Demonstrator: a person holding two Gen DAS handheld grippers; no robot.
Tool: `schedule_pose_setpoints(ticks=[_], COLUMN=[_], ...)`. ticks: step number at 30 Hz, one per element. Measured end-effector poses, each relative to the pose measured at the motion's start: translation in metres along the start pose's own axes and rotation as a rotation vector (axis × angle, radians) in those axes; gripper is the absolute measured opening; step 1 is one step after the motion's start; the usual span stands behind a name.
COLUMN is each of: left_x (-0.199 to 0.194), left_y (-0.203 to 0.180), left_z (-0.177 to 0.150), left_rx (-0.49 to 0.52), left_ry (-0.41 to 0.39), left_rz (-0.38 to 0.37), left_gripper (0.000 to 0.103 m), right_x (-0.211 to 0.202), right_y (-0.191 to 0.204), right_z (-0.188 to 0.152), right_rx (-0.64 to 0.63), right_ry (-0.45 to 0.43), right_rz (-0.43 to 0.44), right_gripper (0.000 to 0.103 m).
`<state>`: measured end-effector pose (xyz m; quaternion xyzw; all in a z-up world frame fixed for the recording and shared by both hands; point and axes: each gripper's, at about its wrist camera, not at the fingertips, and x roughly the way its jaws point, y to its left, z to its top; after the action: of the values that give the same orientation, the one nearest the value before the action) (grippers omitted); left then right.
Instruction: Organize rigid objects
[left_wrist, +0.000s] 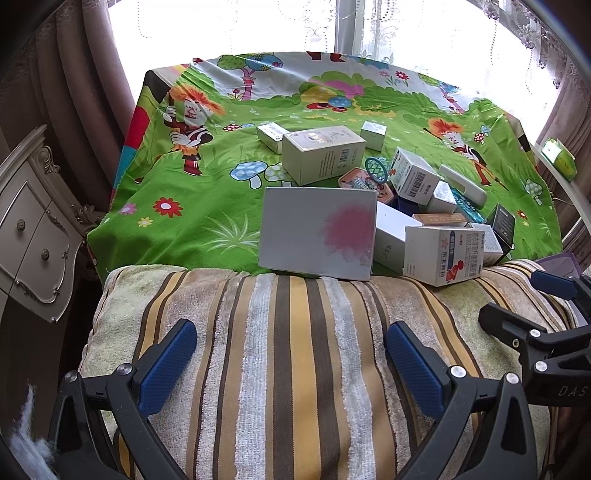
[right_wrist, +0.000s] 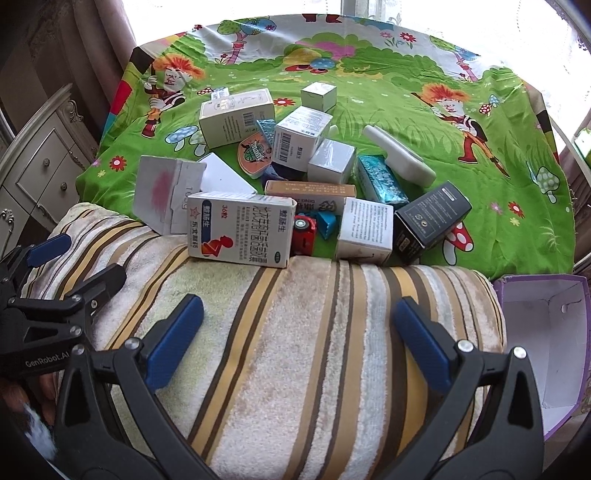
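A pile of small boxes lies on a green cartoon cloth (left_wrist: 207, 206). It holds a grey box with a pink blot (left_wrist: 317, 236), a white medicine box with red print (right_wrist: 240, 230), a black box (right_wrist: 430, 221), a red toy car (right_wrist: 304, 234), a blue foil packet (right_wrist: 380, 179) and a white plastic piece (right_wrist: 397, 157). My left gripper (left_wrist: 291, 358) is open and empty over a striped towel (left_wrist: 295, 369). My right gripper (right_wrist: 299, 339) is open and empty over the same towel (right_wrist: 314, 350), short of the pile.
An open purple box with a white inside (right_wrist: 546, 332) stands right of the towel. A carved white cabinet (left_wrist: 33, 229) is at the left. Curtains and a bright window lie behind the table. A green object (left_wrist: 559, 157) rests on a ledge at the right.
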<state>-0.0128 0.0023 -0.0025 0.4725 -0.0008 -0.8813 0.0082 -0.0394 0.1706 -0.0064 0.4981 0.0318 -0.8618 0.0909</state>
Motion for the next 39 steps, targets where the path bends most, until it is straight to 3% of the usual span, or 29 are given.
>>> schedule_pose_setpoints(ticks=[16, 27, 30, 34, 39], left_x=[0.009, 0.012, 0.011, 0.011, 0.014], left_y=[0.016, 0.031, 0.034, 0.034, 0.026], left_z=[0.013, 0.019, 0.021, 0.023, 0.032], left_rx=[-0.073, -0.141, -0.151, -0.149, -0.093], left_ry=[-0.003, -0.016, -0.023, -0.029, -0.024], left_rz=[-0.013, -0.051, -0.067, -0.103, -0.171], left_gripper=[0.103, 0.103, 0.103, 0.103, 0.103], right_x=[0.015, 0.026, 0.029, 0.035, 0.027], right_y=[0.011, 0.028, 0.033, 0.036, 0.028], right_z=[0.020, 0.034, 0.037, 0.037, 0.034], right_rx=[0.008, -0.050, -0.068, -0.083, -0.044], right_ry=[0.000, -0.015, -0.017, 0.004, -0.034], right_rz=[0.029, -0.015, -0.018, 0.000, 0.008], right_gripper=[0.103, 0.102, 0.099, 0.075, 0.074])
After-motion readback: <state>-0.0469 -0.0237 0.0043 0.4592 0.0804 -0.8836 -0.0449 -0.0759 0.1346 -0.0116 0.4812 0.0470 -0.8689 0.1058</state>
